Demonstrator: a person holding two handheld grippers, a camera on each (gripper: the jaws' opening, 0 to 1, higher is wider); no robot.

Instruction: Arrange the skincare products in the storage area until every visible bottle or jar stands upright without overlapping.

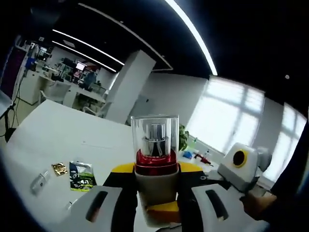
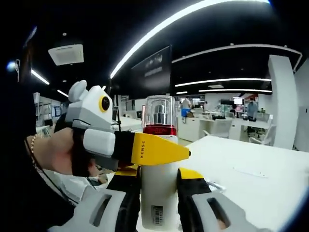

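Your left gripper is clenched on the white cylindrical pump bottle with the red collar and clear plastic cap; its two black-and-yellow jaws press against the white body from either side. Your right gripper grasps the same bottle lower down, with both jaws closed on the white body just above the barcode label. The bottle stands upright along the jaws and is held in the air above the white desk, clear of its surface.

In the right gripper view, your left gripper enters from the left, its yellow jaw tip lying across the front of the bottle below the red collar. Your hand wraps its handle.

In the left gripper view, your right gripper appears at the right edge.

Near the desk's left edge lie a green-and-black flat sachet, a small gold foil packet beside it, and a clear plastic-wrapped item.
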